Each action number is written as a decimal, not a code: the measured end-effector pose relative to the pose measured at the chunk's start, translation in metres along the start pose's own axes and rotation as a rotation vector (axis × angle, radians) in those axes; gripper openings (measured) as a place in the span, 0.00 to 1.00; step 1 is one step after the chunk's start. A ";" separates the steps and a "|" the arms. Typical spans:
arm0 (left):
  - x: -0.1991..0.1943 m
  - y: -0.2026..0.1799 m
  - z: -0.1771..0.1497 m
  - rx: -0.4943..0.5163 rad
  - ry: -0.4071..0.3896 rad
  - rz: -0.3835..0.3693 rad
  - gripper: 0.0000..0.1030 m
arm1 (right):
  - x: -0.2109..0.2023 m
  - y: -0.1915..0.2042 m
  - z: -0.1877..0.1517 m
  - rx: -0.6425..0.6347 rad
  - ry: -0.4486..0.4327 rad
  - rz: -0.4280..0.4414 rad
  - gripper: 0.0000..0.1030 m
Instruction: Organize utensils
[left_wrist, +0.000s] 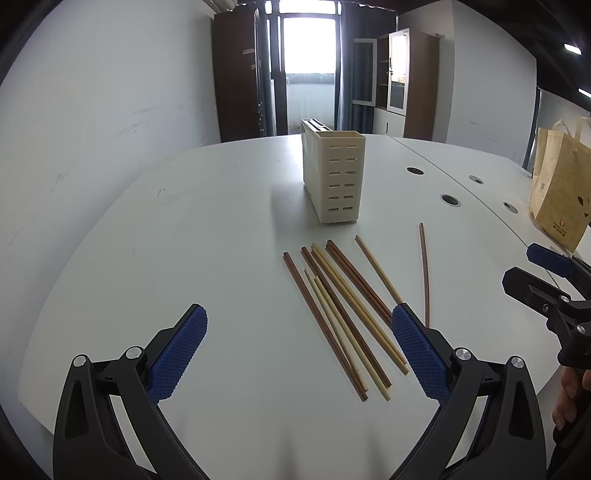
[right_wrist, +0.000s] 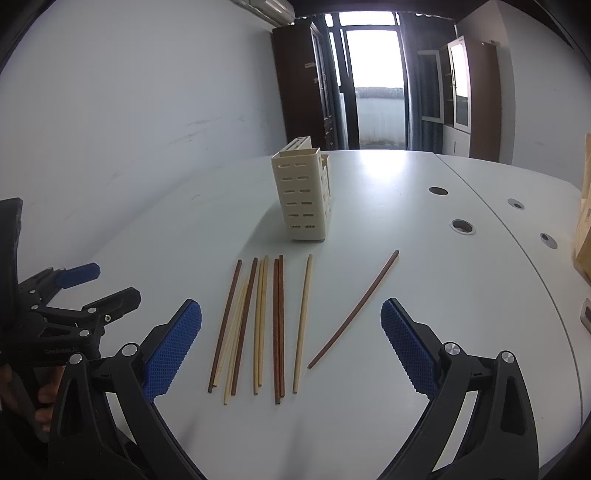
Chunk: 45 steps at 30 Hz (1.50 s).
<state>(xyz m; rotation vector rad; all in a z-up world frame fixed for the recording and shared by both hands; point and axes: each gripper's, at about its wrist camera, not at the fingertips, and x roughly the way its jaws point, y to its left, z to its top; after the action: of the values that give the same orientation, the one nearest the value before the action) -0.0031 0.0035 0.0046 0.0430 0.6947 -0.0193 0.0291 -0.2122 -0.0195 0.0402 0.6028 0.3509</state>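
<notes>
Both grippers hung above the white desk (right_wrist: 424, 280) with nothing in them. The left gripper (left_wrist: 299, 354) had its blue fingers (left_wrist: 177, 354) spread wide, and the right gripper (right_wrist: 291, 350) stood just as wide, its fingers (right_wrist: 410, 350) clear of any load.

The chopsticks (right_wrist: 258, 325) lay flat in a loose row ahead of and between the right fingers, dark and pale ones mixed, some touching or overlapping. One pale chopstick (right_wrist: 303, 325) lay a little apart from the row, and a dark stray chopstick (right_wrist: 354, 310) lay slanted nearer the right-hand finger. The cream slotted holder (right_wrist: 303, 199) stood upright beyond their far tips, apparently empty, though its inside was hidden.

The step in hand looked like the first pick. It would go best on a stick lying alone, the stray or the pale single, since closing on the packed row risked dragging neighbours along. The fingers should straddle the stick across its length, near mid-length so it would not tip, and come right down to the desk before closing, as the sticks were thin and likely to roll or slip. The stick would then have to be tilted upright before going into the holder's open top.
</notes>
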 end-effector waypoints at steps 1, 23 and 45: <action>0.000 0.000 0.000 0.001 0.001 0.001 0.95 | 0.000 0.000 0.000 0.000 0.001 0.000 0.96; 0.002 -0.003 -0.004 -0.004 0.001 0.001 0.95 | -0.002 0.002 -0.002 0.001 0.006 0.002 0.96; 0.003 0.002 -0.005 -0.024 0.006 -0.002 0.95 | -0.001 -0.001 -0.001 0.012 0.007 0.010 0.96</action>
<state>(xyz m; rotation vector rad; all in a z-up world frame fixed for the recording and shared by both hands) -0.0035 0.0056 -0.0011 0.0191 0.7008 -0.0122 0.0277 -0.2133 -0.0201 0.0534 0.6117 0.3571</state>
